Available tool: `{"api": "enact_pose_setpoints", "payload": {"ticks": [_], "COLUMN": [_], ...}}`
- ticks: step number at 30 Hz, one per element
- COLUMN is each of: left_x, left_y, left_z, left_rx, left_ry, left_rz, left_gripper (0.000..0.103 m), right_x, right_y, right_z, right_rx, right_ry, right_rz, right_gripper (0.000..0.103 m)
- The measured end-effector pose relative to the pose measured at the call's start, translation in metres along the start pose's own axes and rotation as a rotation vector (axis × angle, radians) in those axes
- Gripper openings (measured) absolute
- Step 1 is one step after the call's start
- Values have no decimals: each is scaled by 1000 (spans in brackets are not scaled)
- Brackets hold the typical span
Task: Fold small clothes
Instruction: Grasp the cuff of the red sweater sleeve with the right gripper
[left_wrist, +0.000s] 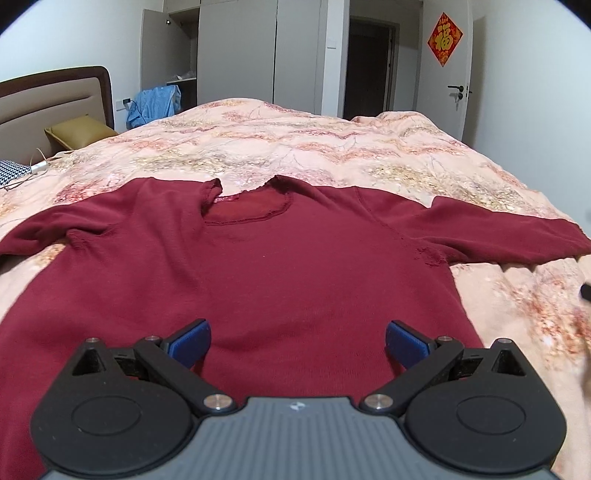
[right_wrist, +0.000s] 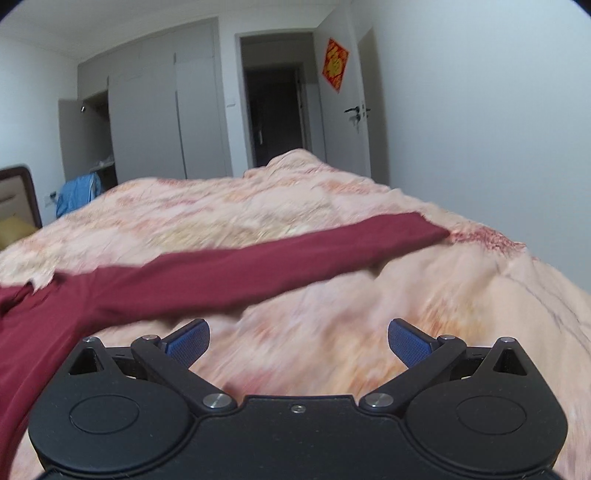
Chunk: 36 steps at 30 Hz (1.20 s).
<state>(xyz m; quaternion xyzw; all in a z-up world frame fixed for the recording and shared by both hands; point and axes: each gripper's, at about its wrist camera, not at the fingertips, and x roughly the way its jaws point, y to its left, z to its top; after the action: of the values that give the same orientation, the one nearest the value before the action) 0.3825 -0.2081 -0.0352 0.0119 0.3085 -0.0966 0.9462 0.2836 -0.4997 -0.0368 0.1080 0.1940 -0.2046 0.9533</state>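
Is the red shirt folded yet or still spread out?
Spread out. The red shirt lies flat on the bed, neckline visible, both sleeves stretched sideways, nothing folded over.

— Anything I can read from my claws' cameras?

— One sign only: through my left camera, a red diamond-shaped paper (left_wrist: 444, 38) stuck on the white door (left_wrist: 452, 70) carries a gold 福.

— And through my right?

— The same paper (right_wrist: 335, 64) shows, but blurred; its character can't be made out there.

— The red tag (left_wrist: 226, 199) inside the sweater's (left_wrist: 273, 269) collar?

— Too small; I can't read any lettering on it.
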Motion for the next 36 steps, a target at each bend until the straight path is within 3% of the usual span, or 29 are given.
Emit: {"api": "enact_pose_setpoints", "payload": {"ticks": [7,16,20,22,24,25,27,31,36], "left_x": [10,13,13,12,12,12,12,11,-4], "left_y": [-3,-4,-4,-3,-3,-3,-3,2,25], "left_z": [-24,-28,-28,-29,-29,-29,-29,-25,2], "left_rx": [19,36,34,33,33,33,32,14,-21], "left_ry": [-50,-59,-59,-60,-60,-60,-59,-47,-5], "left_rz": [20,32,29,28,28,28,27,4,-89], "left_gripper": [103,103,103,103,103,103,103,103,103], "right_x": [67,136,141,139,139,140,137,124,91], "right_y": [-61,-103,-99,-95,-93,-92,-90,-68,-7], "right_z": [31,58,61,63,66,67,71,86,115], "right_rx": [156,309,293,269,248,242,227,133,-24], "right_ry": [47,-12,-25,-29,-24,-20,-23,-64,-181], "right_rz": [10,-23,-102,-122,-160,-174,-171,-177,-78], "right_gripper": [103,101,82,66,36,33,14,9,8]}}
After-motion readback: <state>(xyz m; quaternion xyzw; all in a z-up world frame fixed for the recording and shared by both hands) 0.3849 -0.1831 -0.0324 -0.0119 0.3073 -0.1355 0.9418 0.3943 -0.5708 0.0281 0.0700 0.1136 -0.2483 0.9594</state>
